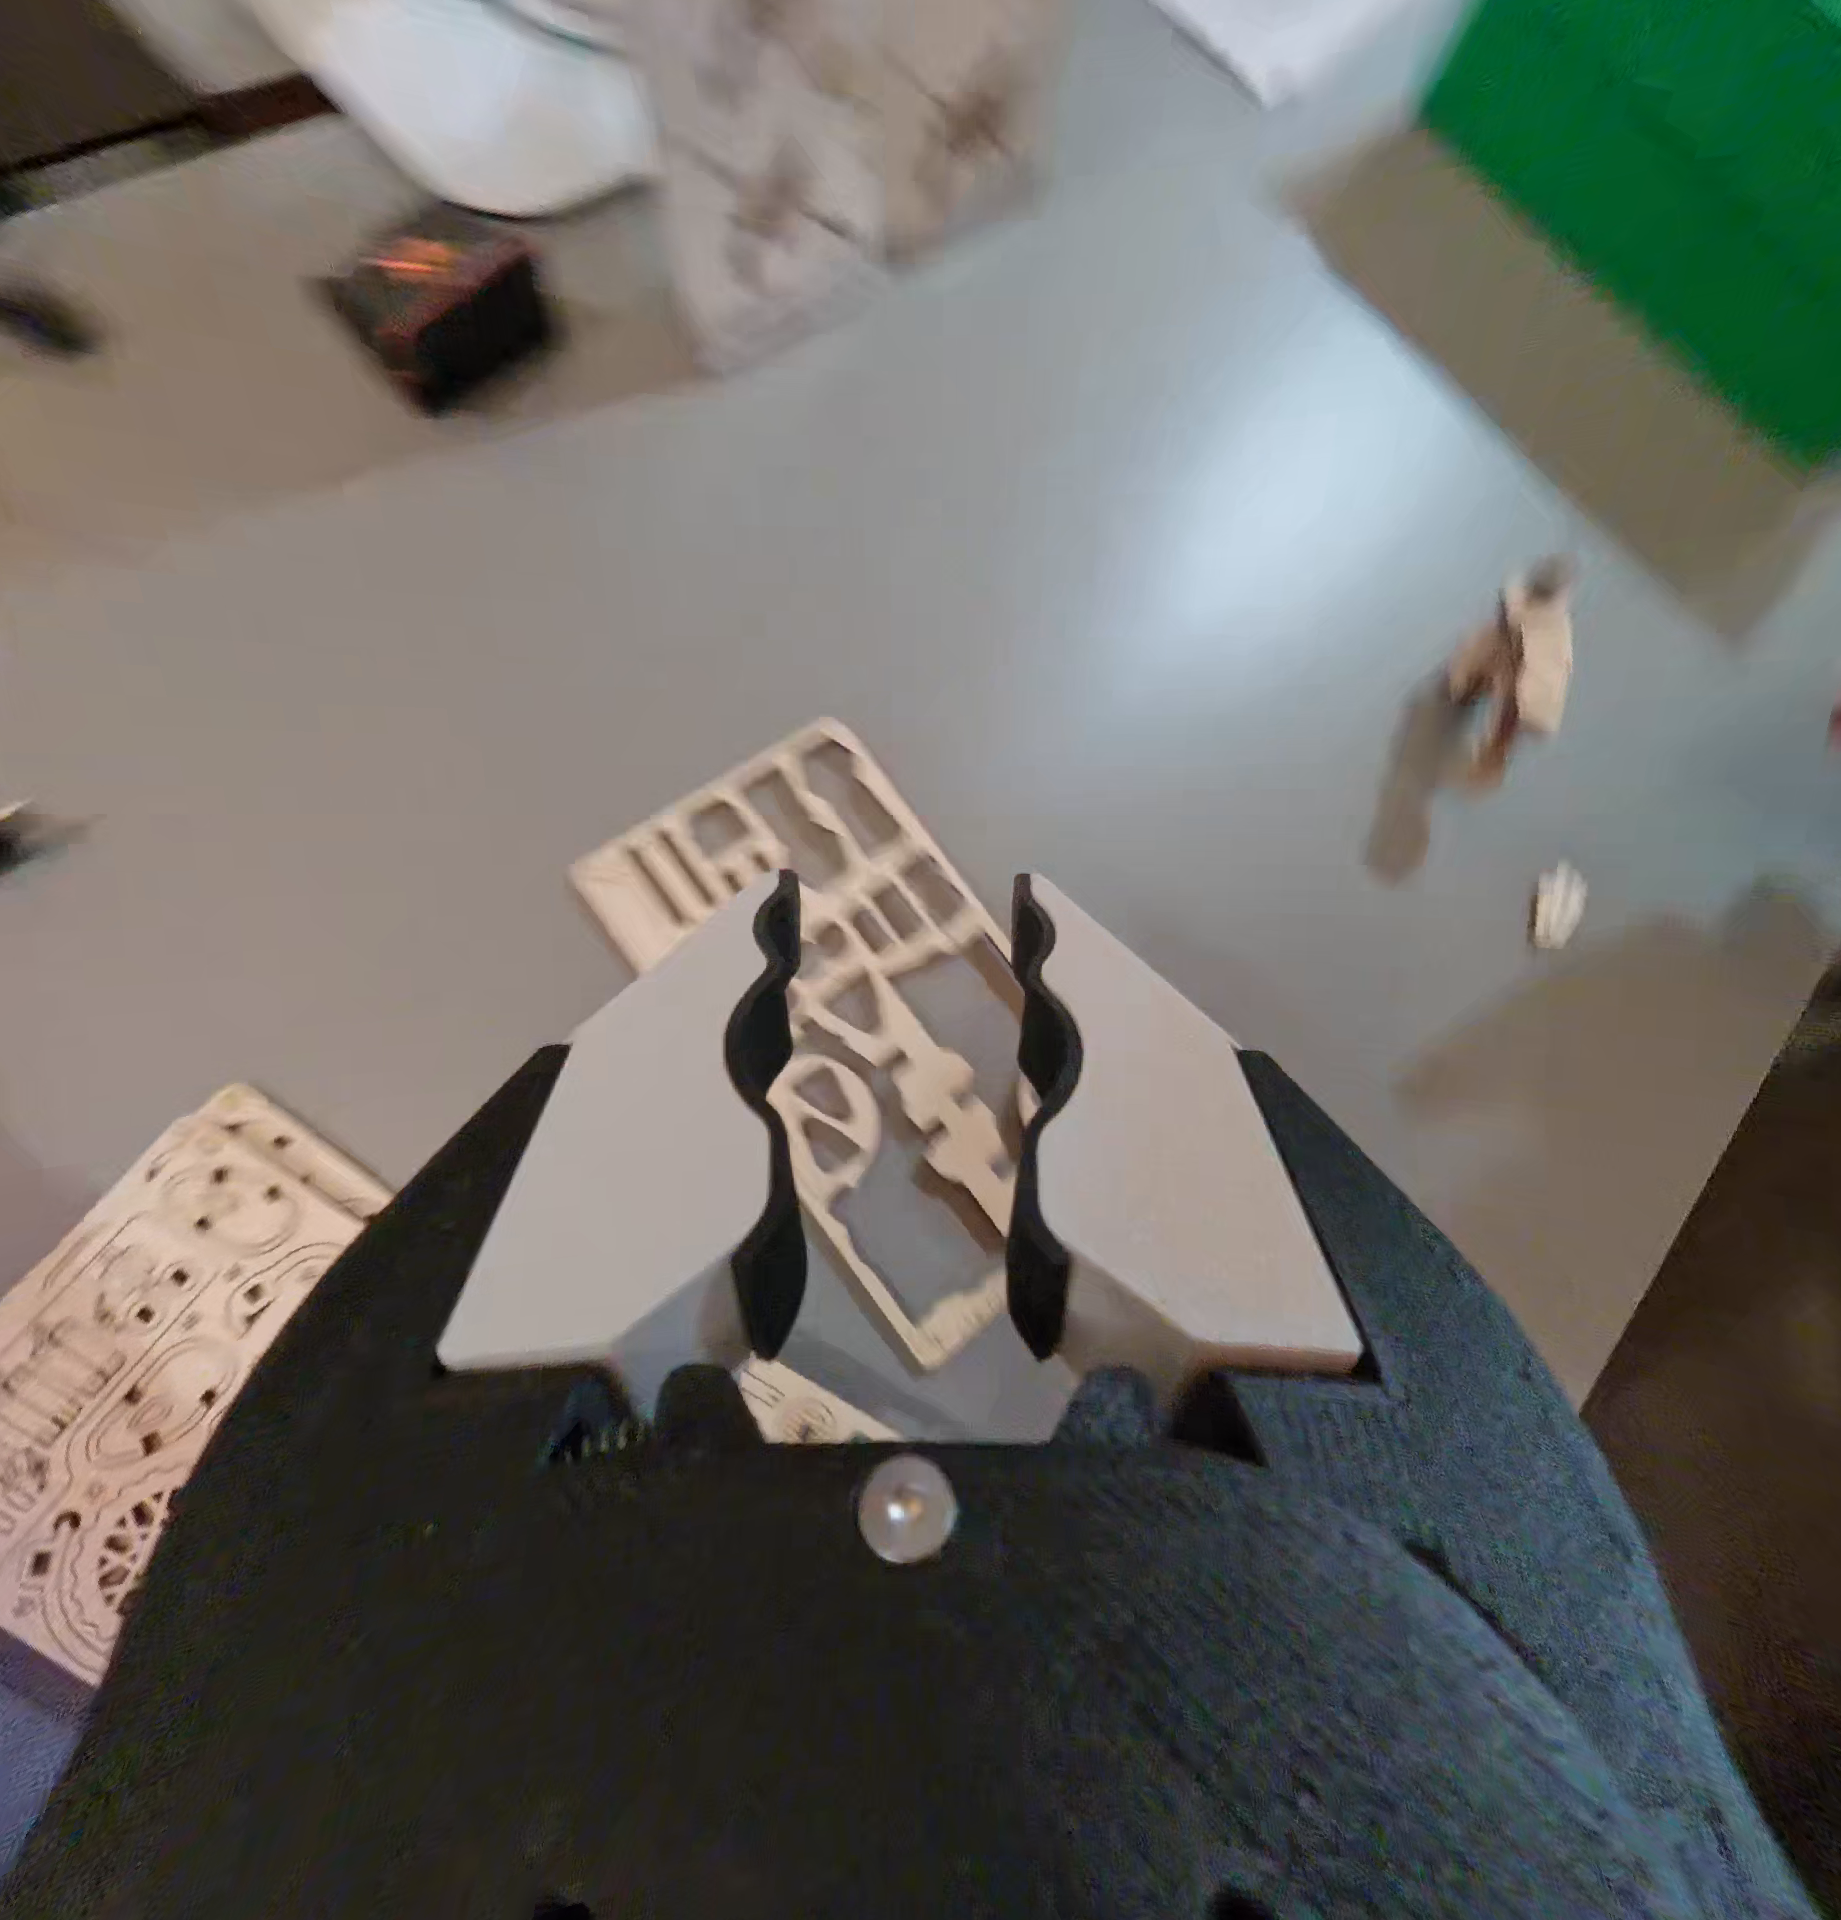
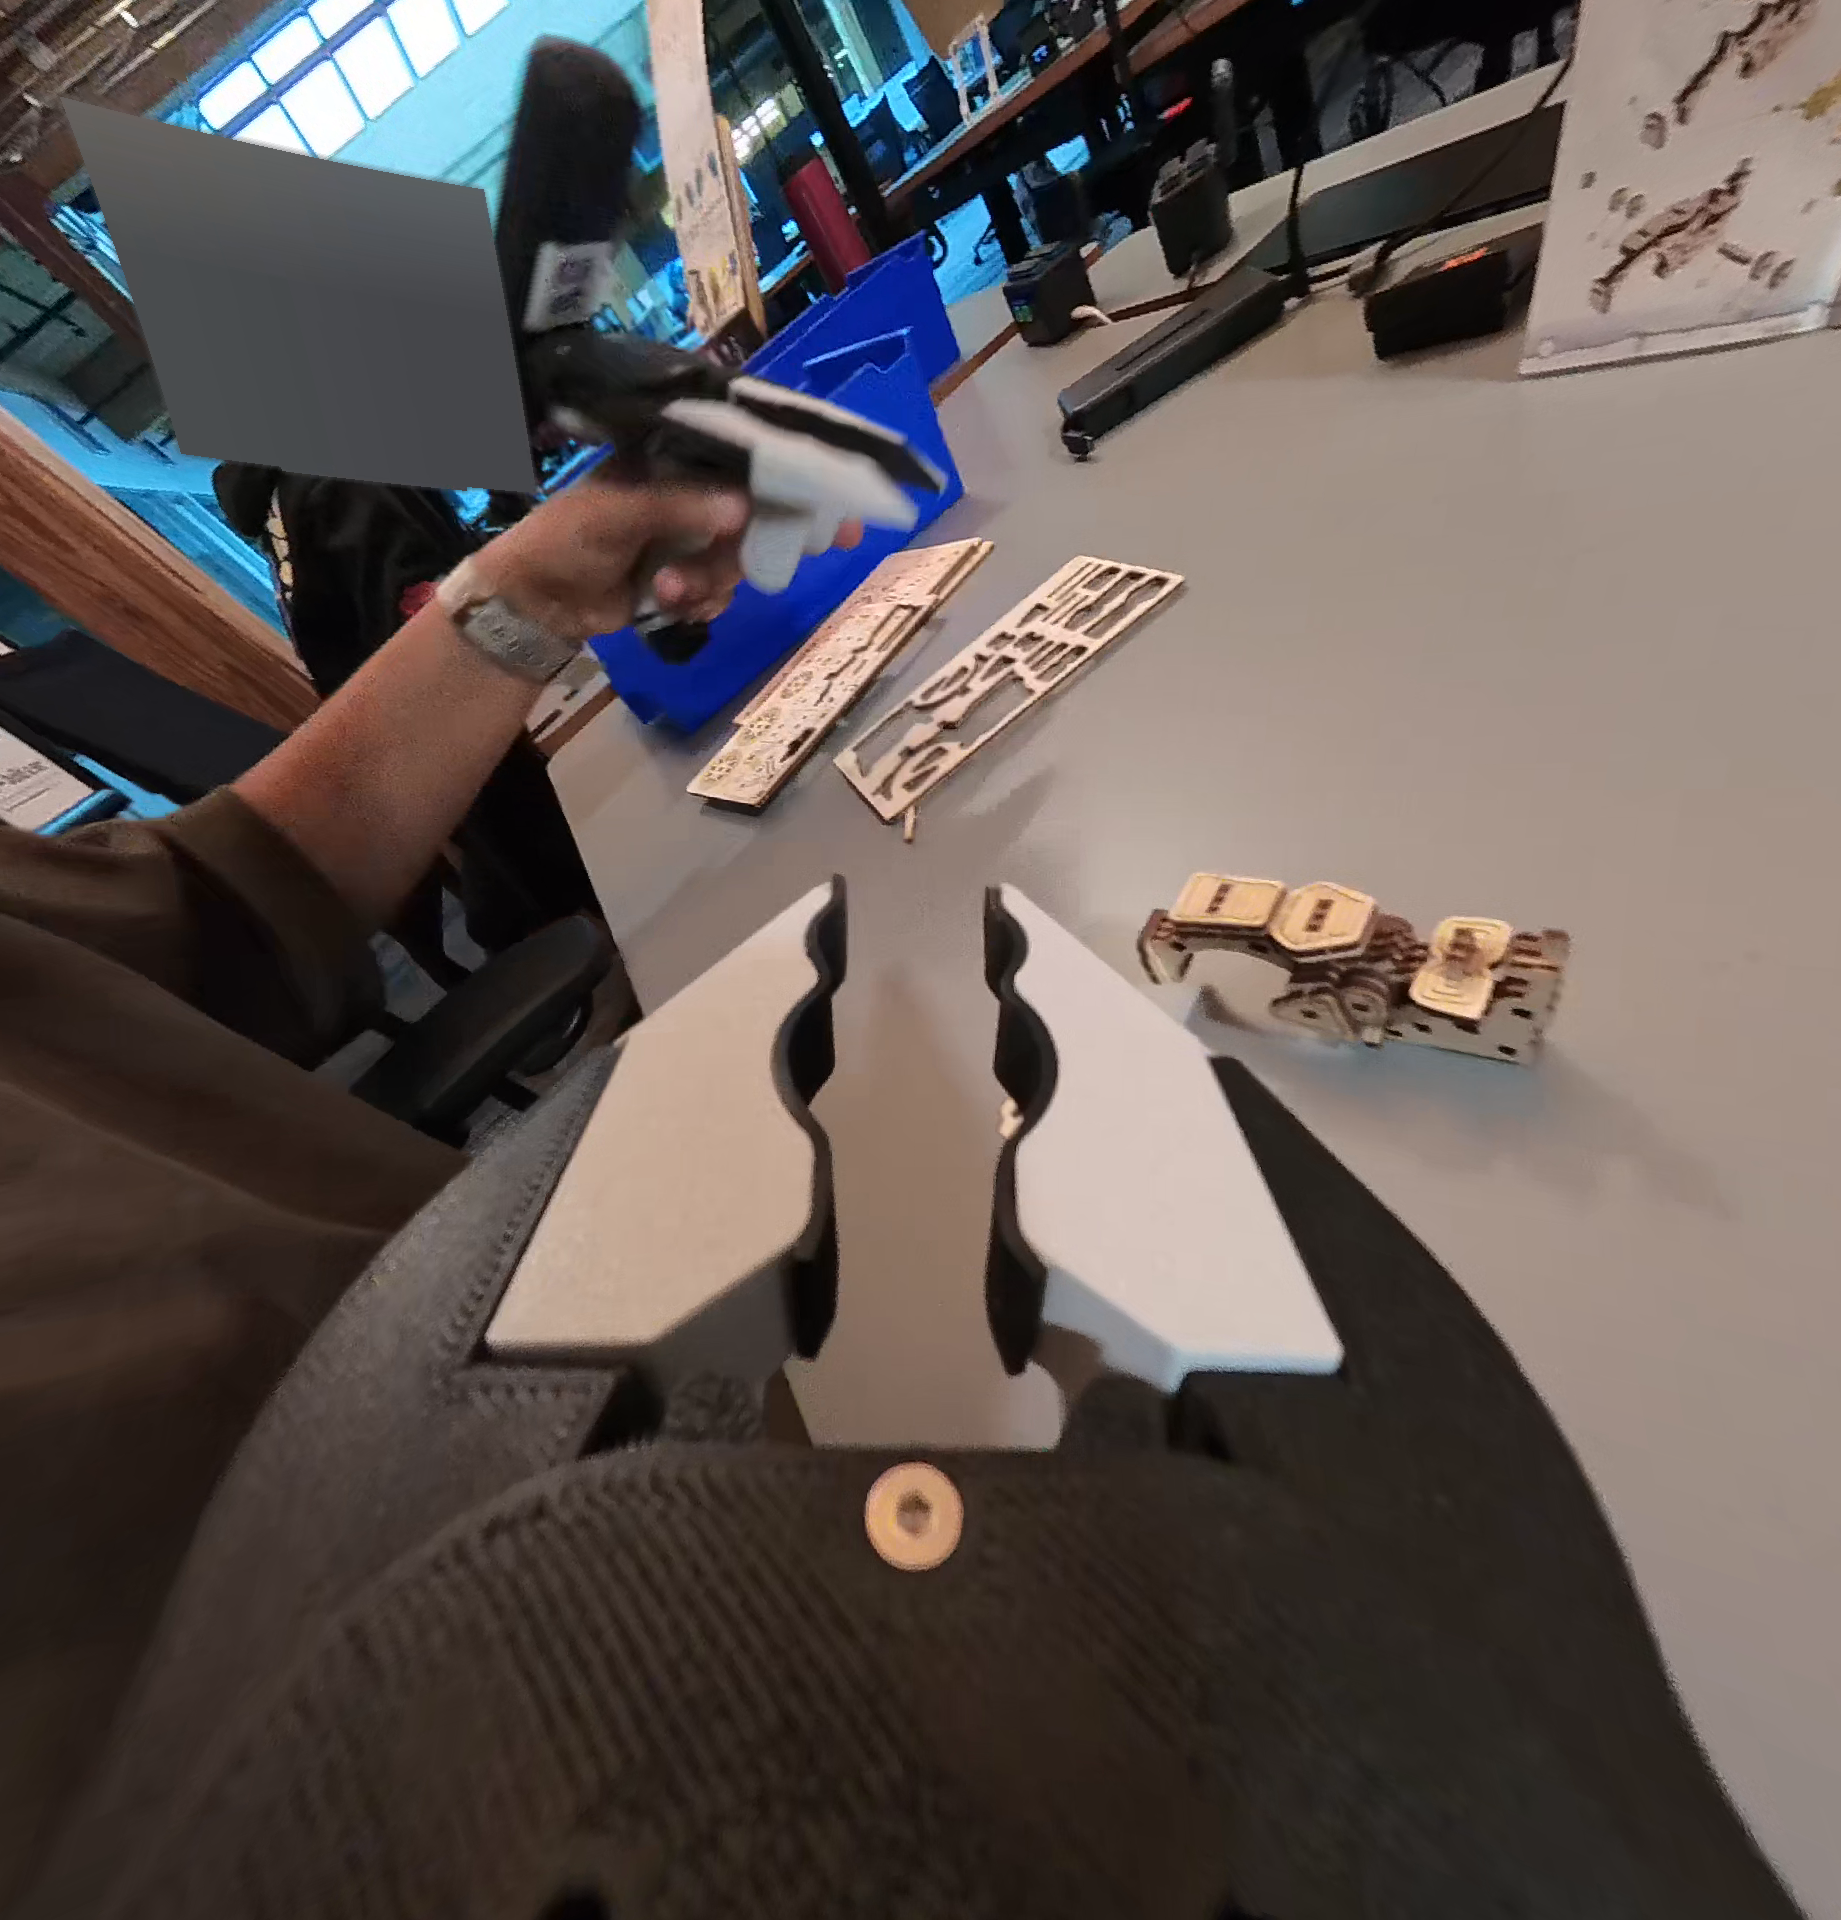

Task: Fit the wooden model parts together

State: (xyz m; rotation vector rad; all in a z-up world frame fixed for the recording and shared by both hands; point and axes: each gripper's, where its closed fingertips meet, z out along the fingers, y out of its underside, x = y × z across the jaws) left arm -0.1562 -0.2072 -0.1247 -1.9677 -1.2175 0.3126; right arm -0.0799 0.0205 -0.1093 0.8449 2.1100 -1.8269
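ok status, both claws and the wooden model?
Left claw open, empty, above the punched-out parts sheet. Right claw open, empty. Half-built wooden model on the table, untouched. Nothing in the way.

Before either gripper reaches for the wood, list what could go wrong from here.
1. The punched-out sheet is mostly thin bridges; the open left gripper above it could snap one.
2. The half-built model lies loose on the smooth table; a nudge from the open right gripper may slide it away.
3. A small loose piece beside it could get knocked off.
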